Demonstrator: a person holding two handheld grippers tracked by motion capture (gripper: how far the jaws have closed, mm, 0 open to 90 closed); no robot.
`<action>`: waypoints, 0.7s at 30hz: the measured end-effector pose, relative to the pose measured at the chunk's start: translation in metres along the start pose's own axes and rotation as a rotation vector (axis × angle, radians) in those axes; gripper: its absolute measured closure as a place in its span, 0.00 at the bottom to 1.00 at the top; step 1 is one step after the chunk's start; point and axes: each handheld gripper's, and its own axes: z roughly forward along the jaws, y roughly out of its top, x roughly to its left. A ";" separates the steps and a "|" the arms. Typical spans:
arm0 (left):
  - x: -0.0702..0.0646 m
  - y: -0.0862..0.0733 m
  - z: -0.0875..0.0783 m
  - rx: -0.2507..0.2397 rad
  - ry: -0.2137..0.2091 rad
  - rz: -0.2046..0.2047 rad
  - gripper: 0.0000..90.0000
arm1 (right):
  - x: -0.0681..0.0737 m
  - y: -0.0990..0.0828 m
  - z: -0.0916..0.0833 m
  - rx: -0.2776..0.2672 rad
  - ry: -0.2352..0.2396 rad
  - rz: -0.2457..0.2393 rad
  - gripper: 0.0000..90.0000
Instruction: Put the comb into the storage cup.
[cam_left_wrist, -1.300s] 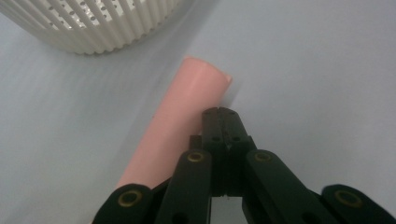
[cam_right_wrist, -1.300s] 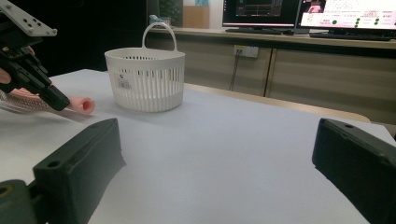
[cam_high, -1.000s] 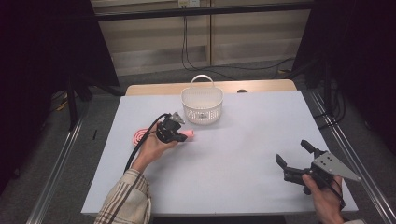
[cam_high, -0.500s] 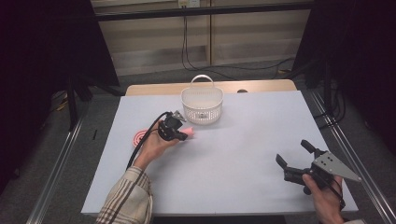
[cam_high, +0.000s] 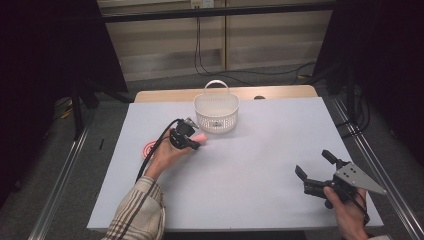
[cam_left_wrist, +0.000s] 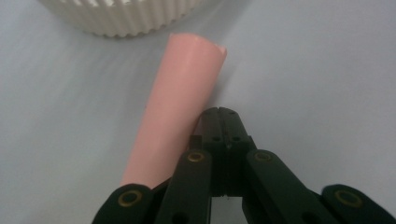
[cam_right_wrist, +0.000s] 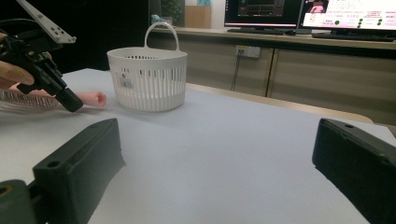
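Note:
A pink tube (cam_left_wrist: 177, 102) lies on the white table just in front of a white slatted basket (cam_high: 216, 112). My left gripper (cam_left_wrist: 220, 112) rests with its tips on the table on the right of the tube, jaws pressed together with nothing between them. From above, the left gripper (cam_high: 194, 145) sits left of the basket with the tube (cam_high: 201, 137) beside it. My right gripper (cam_high: 312, 164) hovers at the table's near right, jaws wide apart and empty. In the right gripper view, the right gripper (cam_right_wrist: 219, 140) faces the basket (cam_right_wrist: 147, 79), the tube (cam_right_wrist: 91, 98) and the left gripper (cam_right_wrist: 72, 105).
A pink spiral-patterned item (cam_high: 150, 149) lies on the table under the left hand. The basket has an upright handle (cam_high: 216, 84). A wooden strip (cam_high: 280, 93) runs along the table's far edge. Metal rails (cam_high: 60, 175) flank the table.

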 end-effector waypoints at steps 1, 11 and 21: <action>0.000 0.000 0.000 0.000 0.000 0.000 1.00 | 0.000 0.000 0.000 0.000 0.000 0.000 0.01; 0.002 0.001 0.003 -0.005 0.018 -0.036 1.00 | 0.000 0.000 0.000 -0.002 0.000 0.001 0.01; 0.004 0.003 0.006 0.008 0.032 -0.055 1.00 | 0.000 0.000 0.000 -0.004 0.001 -0.003 0.01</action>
